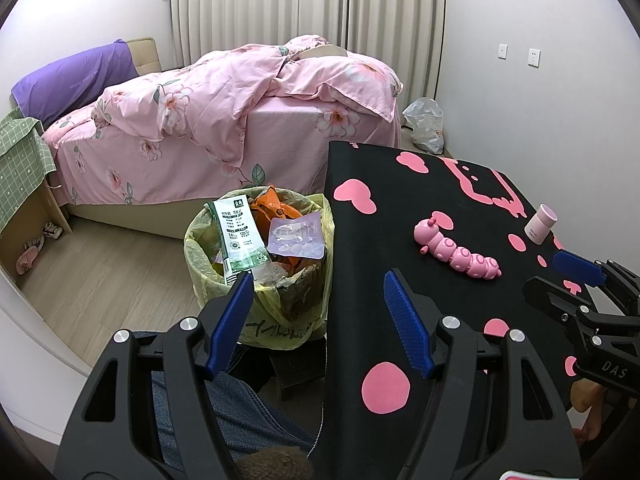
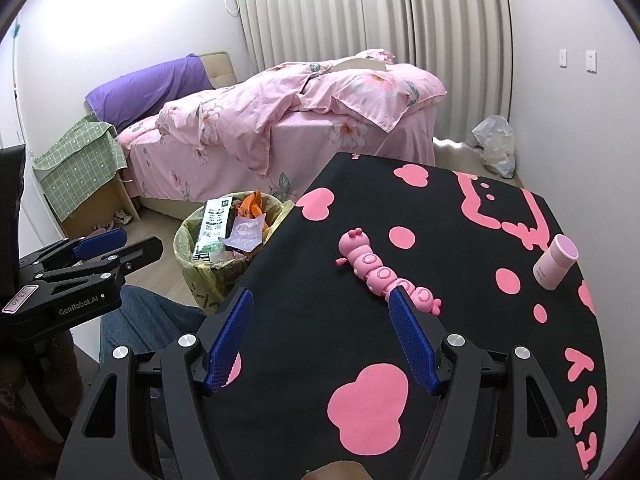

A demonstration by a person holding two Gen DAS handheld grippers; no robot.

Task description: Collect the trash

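Two views show the same room, but each one gives something extra. Only the left wrist view shows the front of the trash bin (image 1: 256,264) down to the black marks on its yellow bag; in the right wrist view the counter (image 2: 304,320) edge hides the lower part of it. Only the right wrist view shows the white unit high on the wall. The bin stands on the floor between the bed (image 1: 224,128) and the counter, and it is full: a green and white carton (image 1: 236,236), orange wrappers (image 1: 276,208) and a pale purple tray (image 1: 296,236) lie on top. On the counter rest a pink caterpillar toy (image 2: 384,272) and a small pink bottle (image 2: 556,260), well apart. The left tool (image 1: 320,292) stands wide with nothing between its fingers, over the bin's near rim. The right tool (image 2: 320,312) is wide and empty too, above the counter just before the toy.
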